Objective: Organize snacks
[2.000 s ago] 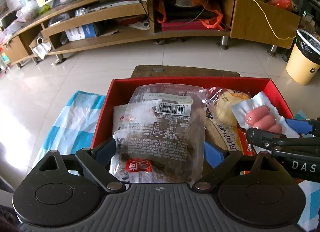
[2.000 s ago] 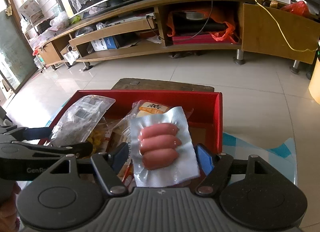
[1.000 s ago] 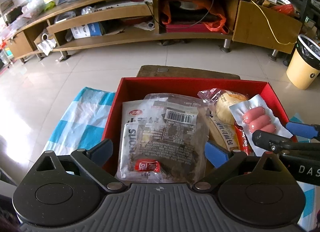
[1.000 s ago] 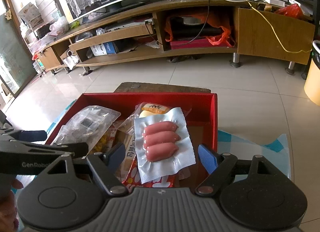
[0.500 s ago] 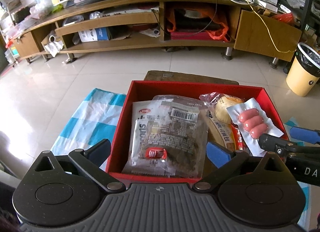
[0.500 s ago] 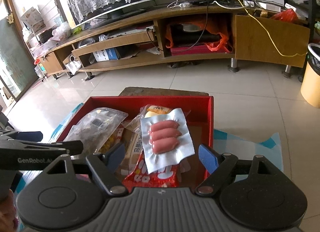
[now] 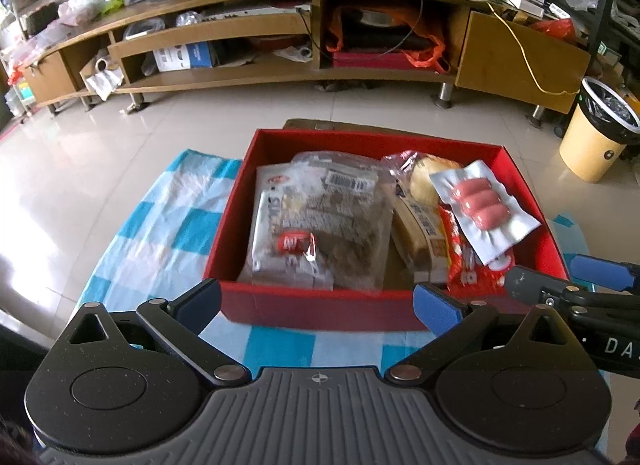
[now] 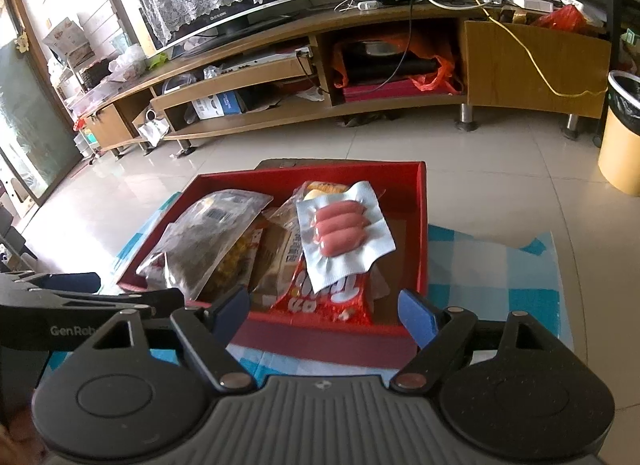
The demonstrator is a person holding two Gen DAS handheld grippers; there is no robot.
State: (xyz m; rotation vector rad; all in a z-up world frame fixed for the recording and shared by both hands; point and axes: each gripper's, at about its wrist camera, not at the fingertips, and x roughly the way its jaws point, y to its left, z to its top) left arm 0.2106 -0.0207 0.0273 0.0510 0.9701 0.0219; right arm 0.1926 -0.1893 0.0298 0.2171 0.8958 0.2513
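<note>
Red box point(image 7: 320, 311) on the checked cloth point(image 7: 160, 233) holds the sausage pack point(image 8: 344, 231) atop other snacks; both tongs, left point(image 7: 316, 301) and right point(image 8: 322, 311), gape empty, so reach in slowly.

Daylit, glare on floor tiles point(image 7: 80, 169), fisheye-warped edges

The red box point(image 7: 320, 311) looks like matt cardboard. A clear, glossy plastic bag point(image 7: 332, 221) and a shiny vacuum-sealed sausage pack point(image 8: 346, 235) lie in it, beside a crinkly red foil wrapper point(image 8: 332, 297). The checked cloth point(image 7: 168, 225) under the box is thin and creased. The floor point(image 7: 80, 153) is polished tile; the cabinet point(image 7: 516, 53) is smooth wood.
</note>
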